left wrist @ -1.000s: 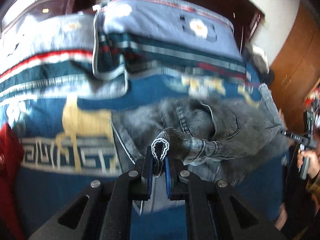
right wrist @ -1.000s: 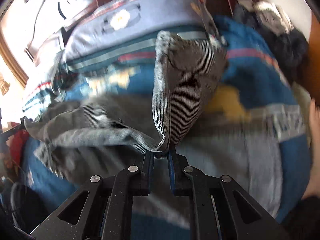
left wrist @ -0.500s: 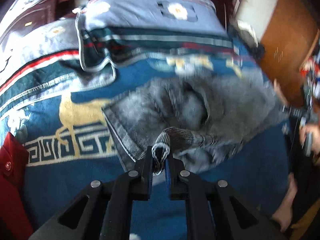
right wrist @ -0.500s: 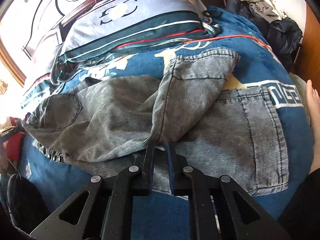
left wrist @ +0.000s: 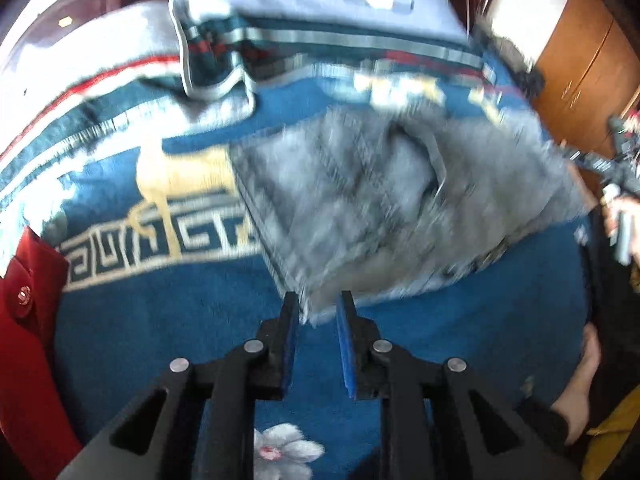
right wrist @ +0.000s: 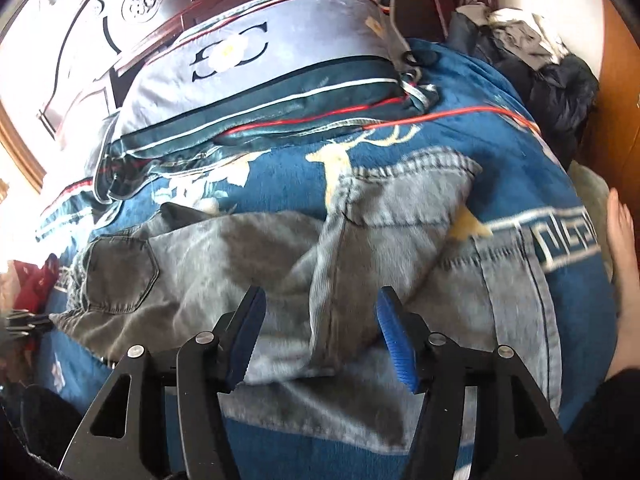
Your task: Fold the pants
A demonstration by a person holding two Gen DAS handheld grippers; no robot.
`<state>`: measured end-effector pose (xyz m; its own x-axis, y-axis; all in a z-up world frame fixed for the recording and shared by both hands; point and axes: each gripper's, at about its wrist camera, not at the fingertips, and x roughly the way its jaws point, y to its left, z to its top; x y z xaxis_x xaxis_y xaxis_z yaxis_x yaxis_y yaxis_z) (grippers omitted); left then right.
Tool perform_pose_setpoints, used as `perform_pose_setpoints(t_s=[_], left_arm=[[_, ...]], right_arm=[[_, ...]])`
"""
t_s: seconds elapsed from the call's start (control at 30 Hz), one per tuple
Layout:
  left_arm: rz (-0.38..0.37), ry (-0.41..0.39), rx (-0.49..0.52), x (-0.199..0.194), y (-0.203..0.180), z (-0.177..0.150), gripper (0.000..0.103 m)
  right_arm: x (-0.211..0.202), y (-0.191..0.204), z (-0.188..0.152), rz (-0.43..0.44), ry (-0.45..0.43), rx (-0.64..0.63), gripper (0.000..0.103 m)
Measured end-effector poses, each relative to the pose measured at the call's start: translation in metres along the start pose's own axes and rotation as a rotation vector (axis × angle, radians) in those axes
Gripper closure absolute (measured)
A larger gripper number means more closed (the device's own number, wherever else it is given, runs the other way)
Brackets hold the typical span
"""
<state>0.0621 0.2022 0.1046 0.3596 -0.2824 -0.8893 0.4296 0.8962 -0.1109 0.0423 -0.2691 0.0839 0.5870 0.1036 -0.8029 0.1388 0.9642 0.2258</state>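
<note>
Right gripper up close, jaws spread wide over a folded flap of the grey pants, gripping nothing. Pants lie flat on the blue blanket, bare blanket along their near edge. Left gripper, jaws parted, hem corner just between the tips, blurred. Only the left view shows the red garment; only the right shows the pillow and carved headboard beyond.
</note>
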Motion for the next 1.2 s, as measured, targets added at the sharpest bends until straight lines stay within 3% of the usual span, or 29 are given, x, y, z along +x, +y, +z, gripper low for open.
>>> perform_pose_setpoints(t_s=[0.1,0.17,0.2,0.23,0.33,0.53,0.67,0.77,0.83,0.9,1.03,1.2], left_arm=[[-0.034,-0.064,0.010,-0.012,-0.015,0.009,0.081],[-0.043,-0.042,0.069,-0.004,-0.036,0.019,0.081],[-0.034,-0.022,0.105,0.005,-0.046,0.023,0.081],[-0.030,-0.003,0.124,0.013,-0.053,0.026,0.081],[-0.027,0.066,0.167,0.042,-0.068,0.030,0.081],[-0.049,0.180,0.142,0.075,-0.060,0.026,0.081],[-0.027,0.203,0.186,0.079,-0.066,0.025,0.081],[0.000,0.207,0.200,0.078,-0.074,0.024,0.081],[0.011,0.212,0.213,0.081,-0.076,0.023,0.081],[0.016,0.229,0.211,0.086,-0.074,0.026,0.081],[0.027,0.243,0.223,0.091,-0.077,0.026,0.081],[0.028,0.233,0.214,0.087,-0.079,0.031,0.081]], right_arm=[[0.022,0.011,0.009,-0.035,0.051,-0.050,0.048],[0.043,0.014,0.009,-0.100,0.117,-0.070,0.064],[0.052,0.013,0.007,-0.124,0.143,-0.071,0.081],[0.060,0.011,0.004,-0.155,0.154,-0.075,0.090],[0.050,0.005,-0.003,-0.194,0.095,-0.075,0.094],[-0.029,-0.016,-0.020,-0.215,-0.079,-0.013,0.094],[-0.029,-0.048,-0.044,-0.229,-0.005,0.093,0.094],[-0.020,-0.062,-0.053,-0.141,0.020,0.192,0.090],[-0.016,-0.056,-0.047,-0.112,0.018,0.209,0.059],[-0.013,-0.044,-0.038,-0.082,0.002,0.182,0.041],[-0.006,-0.047,-0.019,-0.119,-0.001,0.181,0.041],[-0.010,-0.121,0.007,-0.192,-0.012,0.273,0.041]])
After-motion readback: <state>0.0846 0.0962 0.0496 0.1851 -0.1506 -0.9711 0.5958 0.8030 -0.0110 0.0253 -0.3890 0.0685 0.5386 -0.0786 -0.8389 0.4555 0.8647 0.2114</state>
